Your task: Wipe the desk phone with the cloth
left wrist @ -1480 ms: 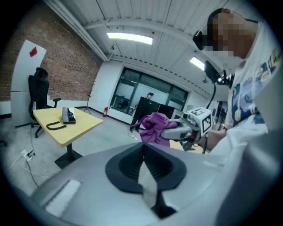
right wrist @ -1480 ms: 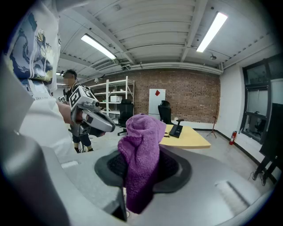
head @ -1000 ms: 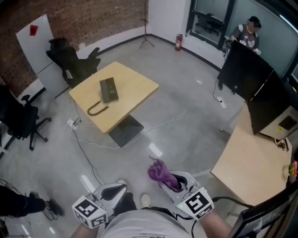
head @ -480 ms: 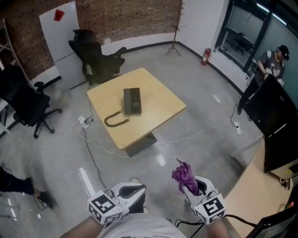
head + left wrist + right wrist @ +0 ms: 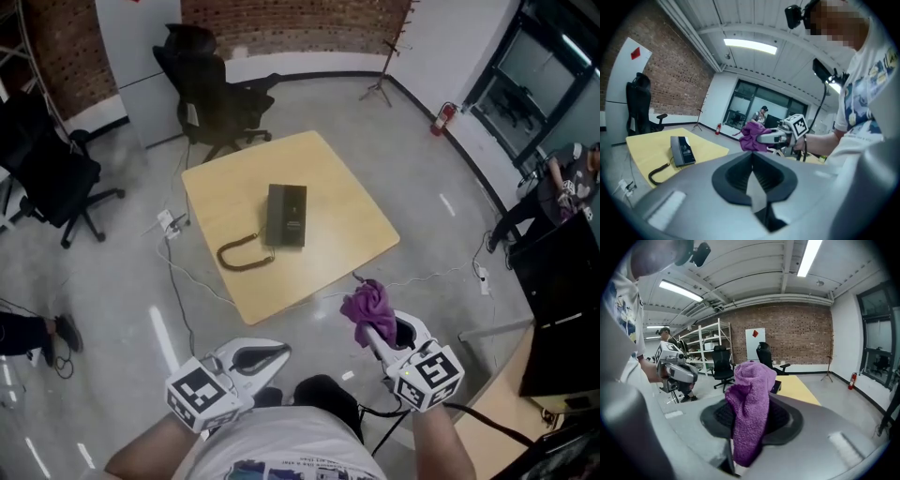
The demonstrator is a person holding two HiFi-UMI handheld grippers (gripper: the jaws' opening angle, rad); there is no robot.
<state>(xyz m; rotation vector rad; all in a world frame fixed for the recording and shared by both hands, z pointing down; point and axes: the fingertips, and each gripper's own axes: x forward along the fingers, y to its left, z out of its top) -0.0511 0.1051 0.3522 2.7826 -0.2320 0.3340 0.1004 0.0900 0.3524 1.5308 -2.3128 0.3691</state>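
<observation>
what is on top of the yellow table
A dark desk phone lies flat near the middle of the table, and its coiled cord loops on the top beside it. Nothing else shows there. Anything under the phone is covered.

Room held a brick wall (image 5: 272,14) at rear and a grey polished concrete floor (image 5: 112,309). A square pale-wood table (image 5: 347,202) stood centrally. One black office chair (image 5: 220,89) stood behind it, a second chair (image 5: 52,169) apart. A red fire extinguisher (image 5: 443,118) stood by the glazed partition (image 5: 534,80). Ceiling strip lights (image 5: 808,256) were lit.
</observation>
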